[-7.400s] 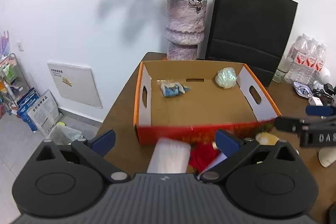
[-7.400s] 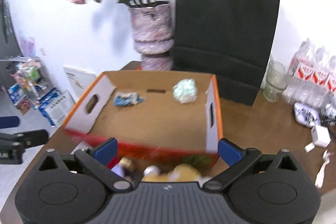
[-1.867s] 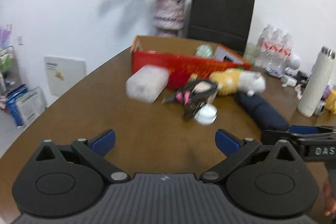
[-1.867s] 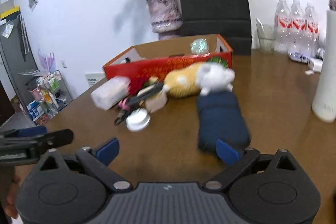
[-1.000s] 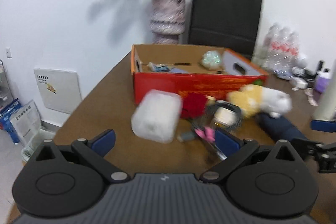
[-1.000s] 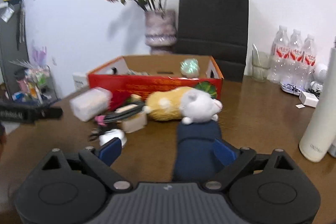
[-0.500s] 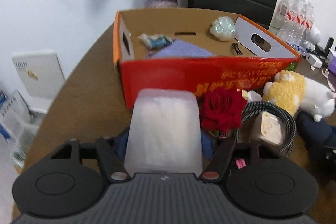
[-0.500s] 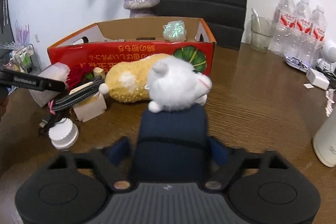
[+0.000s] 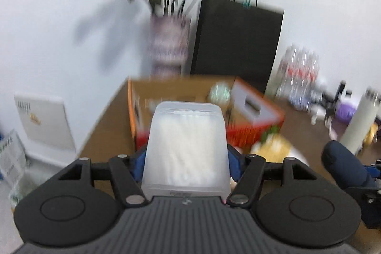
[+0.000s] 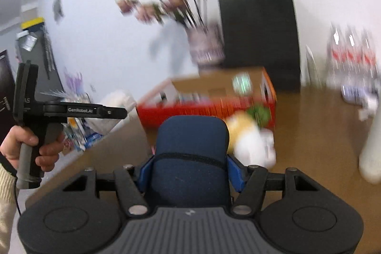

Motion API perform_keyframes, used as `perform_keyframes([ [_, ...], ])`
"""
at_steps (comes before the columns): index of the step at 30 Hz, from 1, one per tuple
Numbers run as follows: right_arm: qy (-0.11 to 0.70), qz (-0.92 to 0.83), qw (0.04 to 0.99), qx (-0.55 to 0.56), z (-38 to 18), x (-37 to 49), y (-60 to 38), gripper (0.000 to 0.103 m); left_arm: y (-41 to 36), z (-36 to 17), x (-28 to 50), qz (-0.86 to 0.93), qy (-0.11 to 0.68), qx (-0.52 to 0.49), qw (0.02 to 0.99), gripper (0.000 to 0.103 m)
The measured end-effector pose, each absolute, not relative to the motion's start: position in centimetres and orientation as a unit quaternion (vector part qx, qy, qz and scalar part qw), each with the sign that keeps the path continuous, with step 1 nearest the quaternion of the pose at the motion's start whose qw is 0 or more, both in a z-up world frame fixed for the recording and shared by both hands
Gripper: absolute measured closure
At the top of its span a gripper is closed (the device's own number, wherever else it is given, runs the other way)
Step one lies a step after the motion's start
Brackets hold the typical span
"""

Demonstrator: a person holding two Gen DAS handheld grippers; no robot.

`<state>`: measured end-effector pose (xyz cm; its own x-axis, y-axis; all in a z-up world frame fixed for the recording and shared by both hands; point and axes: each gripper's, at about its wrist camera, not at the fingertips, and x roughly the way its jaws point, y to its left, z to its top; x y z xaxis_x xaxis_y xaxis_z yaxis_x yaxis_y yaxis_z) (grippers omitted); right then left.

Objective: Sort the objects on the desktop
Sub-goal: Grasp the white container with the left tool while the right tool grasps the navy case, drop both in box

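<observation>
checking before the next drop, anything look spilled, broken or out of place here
Nothing looks spilled or damaged. The left gripper holds a plastic box and the right gripper a navy pouch, both raised before the red carton. A plush toy lies beside it. Blur hides details.

I'm at a brown wooden table (image 10: pixel 321 125) in what looks like an office or meeting room: plain white wall (image 9: pixel 59 27), a vase of dried flowers (image 9: pixel 167 47) and a black paper bag (image 9: pixel 238 44) at the far edge, bottled water (image 10: pixel 350 56) far right, and a cluttered storage rack (image 10: pixel 73 97) on the floor to the left
</observation>
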<state>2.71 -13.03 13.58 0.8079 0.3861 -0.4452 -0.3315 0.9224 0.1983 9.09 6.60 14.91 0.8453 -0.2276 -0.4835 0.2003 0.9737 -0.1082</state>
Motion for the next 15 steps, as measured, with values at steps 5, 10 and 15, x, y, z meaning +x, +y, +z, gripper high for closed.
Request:
perform_keyframes([
  [5, 0.205, 0.179, 0.962, 0.005, 19.0, 9.5, -12.0, 0.041, 5.3, 19.9, 14.5, -0.095, 0.252, -0.027, 0.963, 0.037],
  [10, 0.225, 0.174, 0.958, -0.022, 21.9, 20.7, -10.1, 0.041, 3.7, 20.0, 23.6, -0.051, 0.304, -0.024, 0.951, 0.037],
  [15, 0.3, 0.16, 0.94, -0.028, 19.3, 32.5, -7.6, 0.041, 3.2, 14.2, 32.1, -0.027, 0.379, -0.036, 0.924, 0.037],
])
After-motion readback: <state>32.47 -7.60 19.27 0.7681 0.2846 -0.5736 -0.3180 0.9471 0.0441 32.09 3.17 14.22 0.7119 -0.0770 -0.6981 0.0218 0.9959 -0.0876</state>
